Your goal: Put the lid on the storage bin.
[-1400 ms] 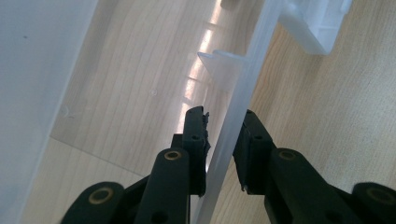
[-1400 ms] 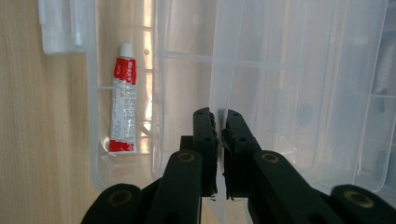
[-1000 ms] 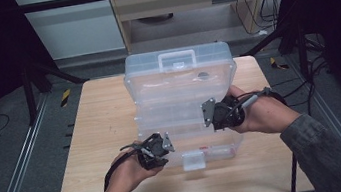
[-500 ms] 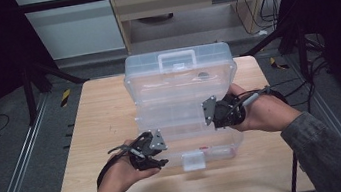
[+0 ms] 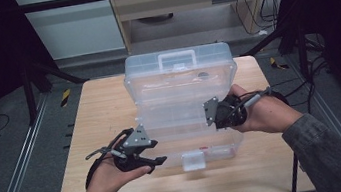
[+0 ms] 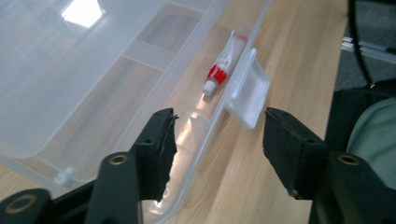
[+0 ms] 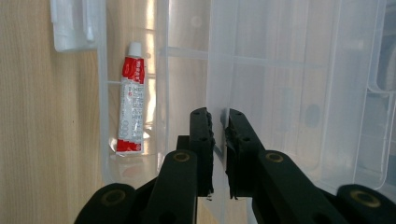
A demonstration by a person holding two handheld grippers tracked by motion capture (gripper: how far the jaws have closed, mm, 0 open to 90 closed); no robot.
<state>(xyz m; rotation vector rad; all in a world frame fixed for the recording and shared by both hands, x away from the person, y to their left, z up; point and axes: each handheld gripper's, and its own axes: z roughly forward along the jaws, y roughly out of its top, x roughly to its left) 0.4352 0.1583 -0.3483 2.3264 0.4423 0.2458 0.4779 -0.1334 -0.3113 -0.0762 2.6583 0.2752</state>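
A clear plastic storage box [image 5: 181,82] lies on the wooden table [image 5: 100,111]. My right gripper [image 5: 209,116] is at the box's right side. In the right gripper view my right gripper [image 7: 218,122] is shut on the edge of the clear lid [image 7: 280,70]. My left gripper [image 5: 155,154] hovers at the box's front left, and its jaws have just been opening. In the left gripper view my left gripper [image 6: 219,122] frames the front rim and the white latch [image 6: 247,88] without touching them. A red and white tube [image 6: 224,63] [image 7: 130,112] lies inside the front compartment.
The box's carry handle [image 5: 177,57] faces the far table edge, and the latch [image 5: 193,161] sticks out at the near edge. Cables [image 5: 279,93] trail off the table's right side. Bare wood lies left of the box.
My left gripper has lifted and drawn back to the left from the box's front, and its jaws have spread apart. The right gripper has stayed on the lid.
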